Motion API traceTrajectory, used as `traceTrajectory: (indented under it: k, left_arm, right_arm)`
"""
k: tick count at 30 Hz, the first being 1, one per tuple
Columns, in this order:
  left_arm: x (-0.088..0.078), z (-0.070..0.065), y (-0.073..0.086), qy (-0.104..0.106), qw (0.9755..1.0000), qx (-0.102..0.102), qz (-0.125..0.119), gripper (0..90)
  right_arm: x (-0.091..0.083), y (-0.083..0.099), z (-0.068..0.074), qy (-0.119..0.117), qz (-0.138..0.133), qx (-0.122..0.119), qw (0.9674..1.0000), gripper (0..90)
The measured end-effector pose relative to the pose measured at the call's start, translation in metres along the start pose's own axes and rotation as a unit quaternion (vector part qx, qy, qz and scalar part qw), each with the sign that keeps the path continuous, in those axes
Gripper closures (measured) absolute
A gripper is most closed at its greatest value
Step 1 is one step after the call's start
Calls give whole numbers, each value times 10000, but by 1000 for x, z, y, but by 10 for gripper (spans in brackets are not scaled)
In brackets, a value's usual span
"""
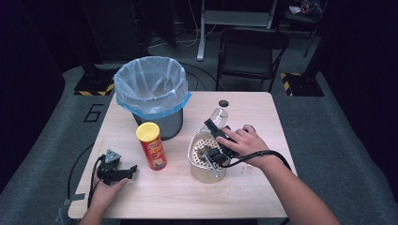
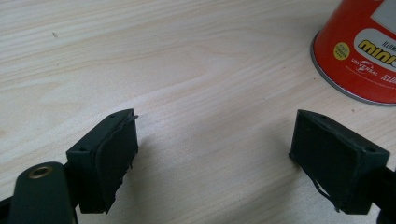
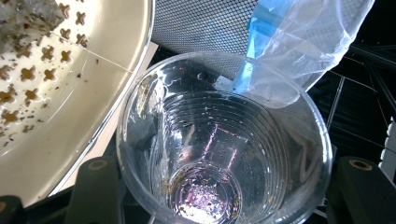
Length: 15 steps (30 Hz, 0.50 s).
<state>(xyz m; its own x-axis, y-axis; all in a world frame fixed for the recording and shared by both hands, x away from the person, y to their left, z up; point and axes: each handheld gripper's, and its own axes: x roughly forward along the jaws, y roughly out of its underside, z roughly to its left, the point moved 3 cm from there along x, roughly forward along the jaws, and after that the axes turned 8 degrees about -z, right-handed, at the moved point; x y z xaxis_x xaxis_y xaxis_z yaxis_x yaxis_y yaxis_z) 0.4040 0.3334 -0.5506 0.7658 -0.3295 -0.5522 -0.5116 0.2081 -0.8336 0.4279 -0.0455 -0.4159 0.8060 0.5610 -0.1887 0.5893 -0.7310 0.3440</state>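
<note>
High view | left gripper [image 1: 133, 169] – jaws apart | right gripper [image 1: 213, 126] – clamped on clear cup [image 3: 224, 140]

Red can [image 1: 152, 151] (yellow lid); blue-edged bin liner [image 1: 149, 84]; cream strainer [image 1: 202, 154].

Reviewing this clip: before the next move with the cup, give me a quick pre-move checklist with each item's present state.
1. Right gripper shut on the cup: ok, held from both sides, mouth toward the camera.
2. Cup emptied: ok, a few crumbs and droplets left.
3. Strainer upright on the table: ok, residue inside.
4. Bin open, liner in place: ok.
5. Left gripper free: ok, fingers open over bare table near the can.
6. Spilled bits beside the strainer: not ok, some specks on the table.
</note>
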Motion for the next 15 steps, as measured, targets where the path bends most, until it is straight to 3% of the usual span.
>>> traceTrajectory:
  k: [5,15]
  left_arm:
    - [0,0,0,-4,10000,10,-3,145]
    - [0,0,0,-4,10000,9,-3,145]
  right_arm:
    - [0,0,0,-68,-19,-15,10000,361]
    - [-1,0,-1,34,7,-33,10000,360]
